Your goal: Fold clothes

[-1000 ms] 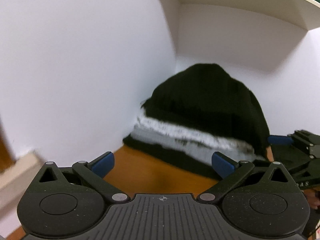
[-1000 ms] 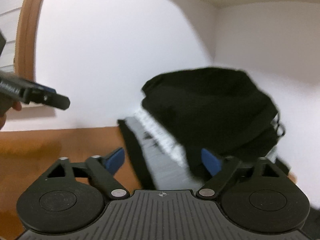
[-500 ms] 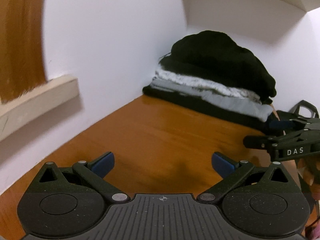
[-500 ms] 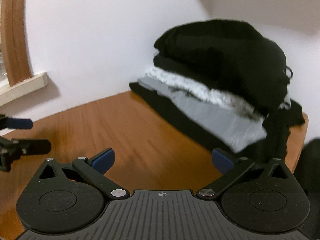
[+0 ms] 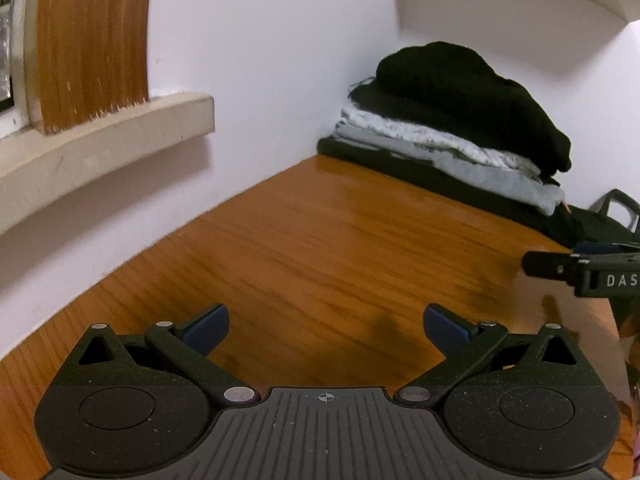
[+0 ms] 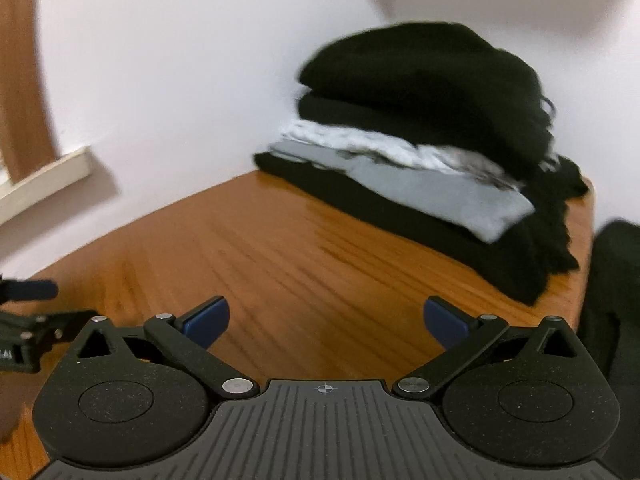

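Over the bare wood of the desk [image 5: 340,240], the left hand-held gripper [image 5: 326,326] hung w/ both blue pads spread wide, nothing btwn them. Right hand-held gripper [image 6: 326,316] was likewise wide apart & empty, above the same desk. Each showed at the edge of the other's view: 2 grippers total.

One stack of folded clothes [image 6: 420,152] sat at the far corner of the desk, against the white walls [image 5: 260,60]. Approx. 5 layers counted: black item at bottom, flat grey one, fuzzy white-grey one, then 2 black knits on top, uppermost bulging & rounded. Right view was blurred, so edges soft. Bottom black layer spread wider than the rest, reaching the desk's right edge. Another dark cloth [image 6: 616,280] lay beyond the desk's right edge. One beige ledge [image 5: 108,136] jutted from the left wall, wood panel [image 5: 92,40] above.
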A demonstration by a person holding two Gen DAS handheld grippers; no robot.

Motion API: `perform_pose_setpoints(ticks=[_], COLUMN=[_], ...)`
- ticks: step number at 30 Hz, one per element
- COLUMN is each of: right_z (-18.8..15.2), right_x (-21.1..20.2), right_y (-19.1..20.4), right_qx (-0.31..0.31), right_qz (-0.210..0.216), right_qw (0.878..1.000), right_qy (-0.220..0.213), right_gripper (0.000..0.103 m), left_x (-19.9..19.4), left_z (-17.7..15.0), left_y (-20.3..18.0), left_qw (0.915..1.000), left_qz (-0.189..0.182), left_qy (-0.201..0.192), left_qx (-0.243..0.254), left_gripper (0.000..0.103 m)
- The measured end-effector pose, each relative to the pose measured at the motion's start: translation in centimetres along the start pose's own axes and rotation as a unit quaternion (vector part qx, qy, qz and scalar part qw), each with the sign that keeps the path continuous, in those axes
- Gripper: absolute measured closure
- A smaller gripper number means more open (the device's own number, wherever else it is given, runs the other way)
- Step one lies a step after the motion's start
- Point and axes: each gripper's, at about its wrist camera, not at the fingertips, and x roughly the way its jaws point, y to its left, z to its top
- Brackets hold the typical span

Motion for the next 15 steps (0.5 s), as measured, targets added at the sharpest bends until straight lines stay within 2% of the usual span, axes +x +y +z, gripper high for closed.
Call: perform_pose_setpoints(ticks=[5,13,15], right_z=[-0.9,-1.0,-1.2], right_x=[-0.1,0.5,0.9], right_y=[0.8,3.1,3.7], right_qx=[-0.025,-0.006,-0.007], right_qz=[-0.02,-0.015,-0.028], right_qw=[0.999,0.999,0.999], right_qy=[0.014,0.034,0.041], right_gripper=[0.0,0.0,0.0], left_x=[0.3,0.3,0.2], left_z=[-0.6,-1.4,-1.5], left_y=[-0.3,0.5,0.7], left_qw=[0.9998,0.9992,0.9987], left_qz=[0.014,0.032,0.04], left_qy=[0.003,0.017,0.02], left_qx=[0.016,0.016,0.024], left_gripper=[0.0,0.0,0.0])
